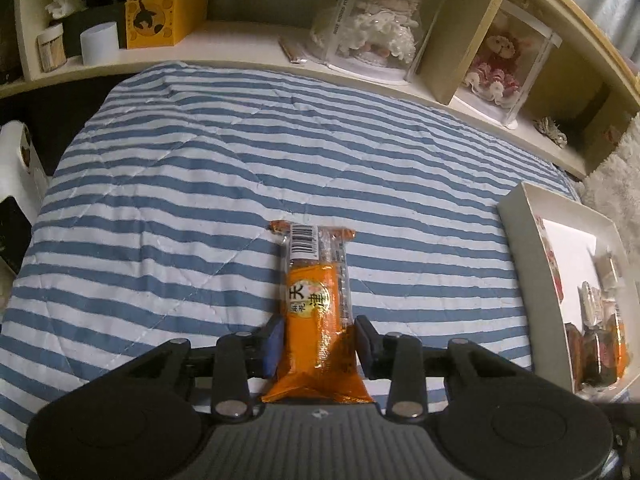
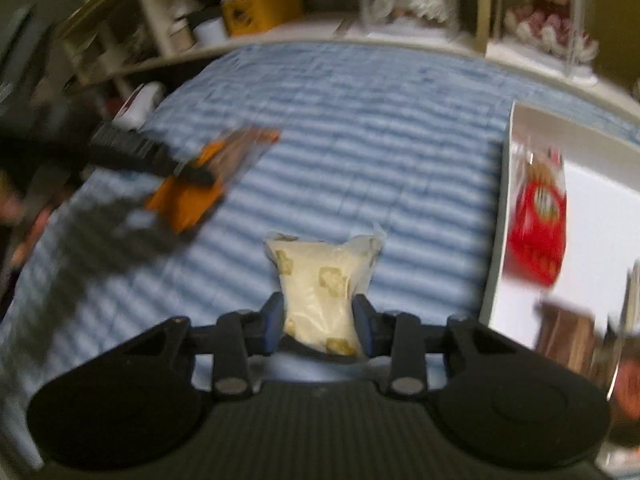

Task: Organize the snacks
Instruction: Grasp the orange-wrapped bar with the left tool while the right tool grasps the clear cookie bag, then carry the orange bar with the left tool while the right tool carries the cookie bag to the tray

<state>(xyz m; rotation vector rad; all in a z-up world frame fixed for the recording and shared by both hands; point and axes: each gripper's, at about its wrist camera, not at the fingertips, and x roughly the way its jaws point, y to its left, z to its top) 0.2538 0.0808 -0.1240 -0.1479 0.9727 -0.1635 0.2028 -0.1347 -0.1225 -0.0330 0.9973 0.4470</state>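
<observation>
With an orange plastic-wrapped snack bar (image 1: 318,312) pinched in the left gripper (image 1: 319,342) and a pale cream snack pouch (image 2: 325,292) pinched in the right gripper (image 2: 319,322) above the blue-and-white striped quilt (image 1: 200,184), the carrying step is judged underway, and placement into the white cardboard box (image 2: 505,216) is called for next.

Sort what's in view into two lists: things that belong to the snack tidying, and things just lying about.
Part of the job:
- orange snack pack, clamped in the left gripper
- pale snack bag, clamped in the right gripper
- white box with the red snack pack inside

Just lying about:
- striped bedcover
- boxed dolls
- yellow box
- white cup
</observation>
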